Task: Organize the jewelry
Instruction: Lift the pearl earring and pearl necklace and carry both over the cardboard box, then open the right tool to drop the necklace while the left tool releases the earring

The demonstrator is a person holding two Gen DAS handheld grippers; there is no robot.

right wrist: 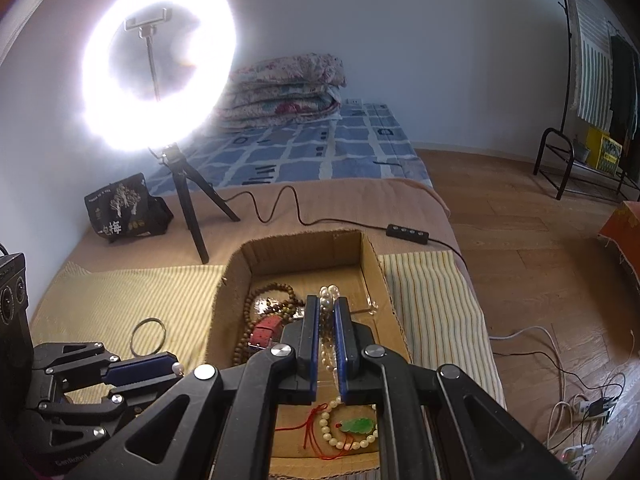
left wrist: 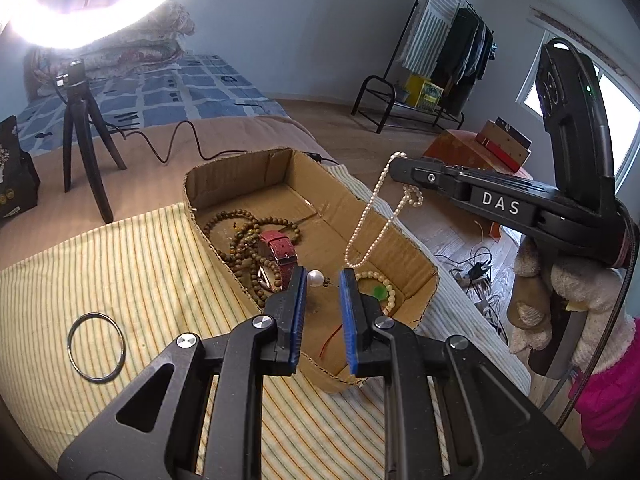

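The right gripper (right wrist: 327,316) hangs above the box (left wrist: 404,236), its fingers pinched on a pearl necklace (left wrist: 370,220), and the strand dangles in a long loop down toward the box floor. In the right wrist view the pearls (right wrist: 329,294) sit squeezed between the blue pads (right wrist: 314,332). The left gripper (left wrist: 323,278) hovers at the near edge of the box, fingers spread, with one large pearl (left wrist: 315,279) right against its left pad; whether it touches cannot be told. Inside the box, brown beads (left wrist: 244,236) and a red watch strap (left wrist: 280,248) lie at the left side, a pale bracelet (right wrist: 352,426) with a green pendant and red cord at the near end. Left of the box, a metal bangle (left wrist: 96,346) lies on the striped cloth (left wrist: 140,280).
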